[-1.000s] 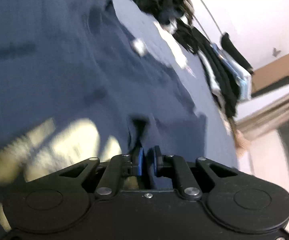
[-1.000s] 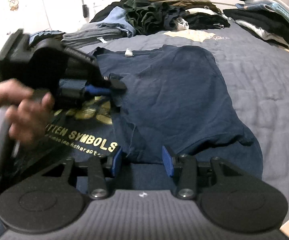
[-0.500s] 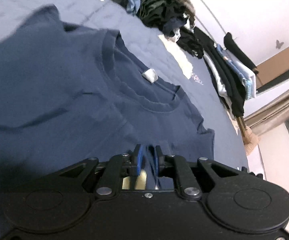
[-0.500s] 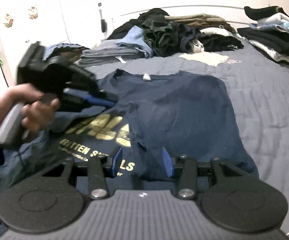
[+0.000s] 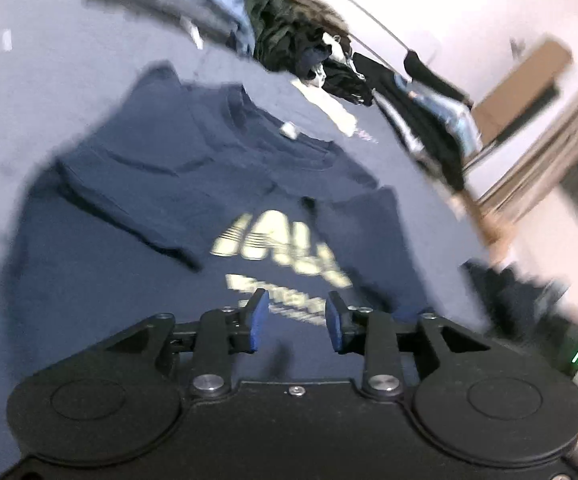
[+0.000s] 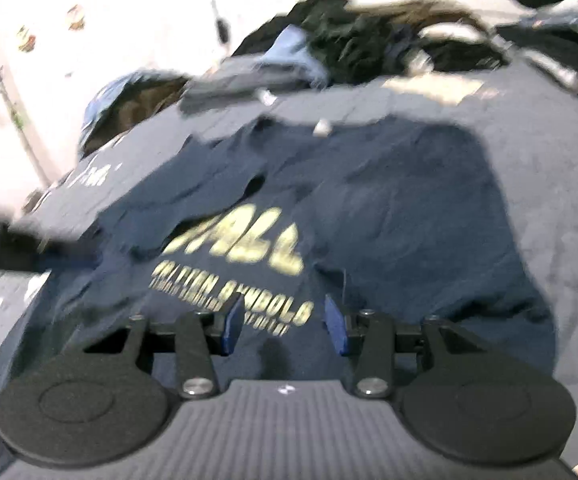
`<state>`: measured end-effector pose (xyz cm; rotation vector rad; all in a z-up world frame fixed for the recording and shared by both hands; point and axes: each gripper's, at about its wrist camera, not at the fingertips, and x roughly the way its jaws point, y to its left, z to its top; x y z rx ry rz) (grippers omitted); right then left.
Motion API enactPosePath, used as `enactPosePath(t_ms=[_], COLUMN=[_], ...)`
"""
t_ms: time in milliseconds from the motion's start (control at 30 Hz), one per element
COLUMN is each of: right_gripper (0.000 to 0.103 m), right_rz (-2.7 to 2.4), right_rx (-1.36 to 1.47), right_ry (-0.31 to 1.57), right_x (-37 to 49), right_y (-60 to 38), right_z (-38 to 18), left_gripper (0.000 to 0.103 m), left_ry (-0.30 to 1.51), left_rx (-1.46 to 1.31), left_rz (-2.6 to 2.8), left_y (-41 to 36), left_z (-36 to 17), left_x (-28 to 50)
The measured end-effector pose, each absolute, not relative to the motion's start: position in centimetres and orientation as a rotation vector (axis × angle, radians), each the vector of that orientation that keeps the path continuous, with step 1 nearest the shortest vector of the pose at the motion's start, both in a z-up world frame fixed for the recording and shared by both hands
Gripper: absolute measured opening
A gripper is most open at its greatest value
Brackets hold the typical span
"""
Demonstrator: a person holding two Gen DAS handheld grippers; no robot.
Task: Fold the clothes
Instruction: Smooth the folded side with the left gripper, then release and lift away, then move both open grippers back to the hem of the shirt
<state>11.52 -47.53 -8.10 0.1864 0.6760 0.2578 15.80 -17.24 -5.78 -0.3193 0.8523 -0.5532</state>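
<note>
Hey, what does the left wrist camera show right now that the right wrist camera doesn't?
Only the left wrist view shows the left gripper close up, jaws apart with nothing between them after just opening, and a brown board against the wall. Only the right wrist view shows the right gripper, also open and empty, and the stickers on the white wall. Both show the navy T-shirt with its yellow print, the white neck label, the grey-blue bedspread and the piled clothes behind.
</note>
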Motion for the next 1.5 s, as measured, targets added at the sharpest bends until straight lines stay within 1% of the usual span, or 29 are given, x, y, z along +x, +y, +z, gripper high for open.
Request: enactPosePath(t_ms=[67, 167, 200, 300, 500, 533, 633, 667, 767, 900, 1167, 1267, 1367, 1400, 1500], right_gripper=[0.047, 0.050, 0.050, 0.050, 0.050, 0.050, 0.057, 0.059, 0.059, 0.059, 0.059, 0.059, 0.059, 0.059, 0.059], right_rz=[0.222, 0.169, 0.167, 0.253, 0.390, 0.379, 0.258, 0.230, 0.179, 0.212, 0.421, 0.376, 0.282, 0.246, 0.225], right_rx=[0.201, 0.222, 0.229, 0.205, 0.111, 0.116, 0.154, 0.156, 0.152, 0.133, 0.012, 0.092, 0.087, 0.081, 0.087], right_ry=[0.654, 0.621, 0.633, 0.753, 0.803, 0.783, 0.672, 0.655, 0.640, 0.795, 0.851, 0.758, 0.636, 0.621, 0.683], right_x=[12.0, 12.6, 12.9, 13.5, 11.3, 11.0, 11.1, 11.6, 13.5, 15.6, 12.5, 11.3, 11.2, 11.4, 13.1], right_y=[-47.5, -47.4, -47.3, -45.8, -45.0, -45.4, -47.1, -47.2, -47.1, -45.4, -41.8, -43.2, -45.1, -45.8, -46.5], right_z=[-8.5, -9.0, -9.3, -10.4, -7.7, -7.1, -5.4, -5.5, -6.7, -9.8, -9.4, -7.1, -5.3, -5.1, -6.4], left_gripper=[0.040, 0.040, 0.040, 0.040, 0.040, 0.040, 0.044, 0.045, 0.047, 0.047, 0.048, 0.048, 0.049, 0.050, 0.051], left_ry=[0.833, 0.846, 0.855, 0.841, 0.827, 0.822, 0.812, 0.809, 0.804, 0.802, 0.796, 0.788, 0.783, 0.785, 0.794], left_rx=[-0.278, -0.246, -0.238, -0.199, -0.145, -0.145, -0.158, -0.162, -0.169, -0.170, -0.186, -0.197, -0.204, -0.206, -0.204], left_rz=[-0.525, -0.504, -0.495, -0.510, -0.528, -0.530, -0.534, -0.534, -0.539, -0.554, -0.570, -0.570, -0.566, -0.565, -0.563], left_y=[-17.0, -16.9, -17.0, -16.7, -16.4, -16.3, -16.0, -15.9, -15.9, -16.1, -16.1, -15.8, -15.7, -15.7, -15.8], left_z=[-5.9, -6.2, -6.3, -6.2, -5.5, -5.3, -4.9, -4.8, -4.6, -4.4, -4.0, -3.8, -3.6, -3.6, -3.7], left_x=[15.0, 15.1, 15.2, 14.7, 14.4, 14.5, 14.7, 14.7, 14.7, 14.7, 14.7, 14.8, 14.8, 14.8, 15.0])
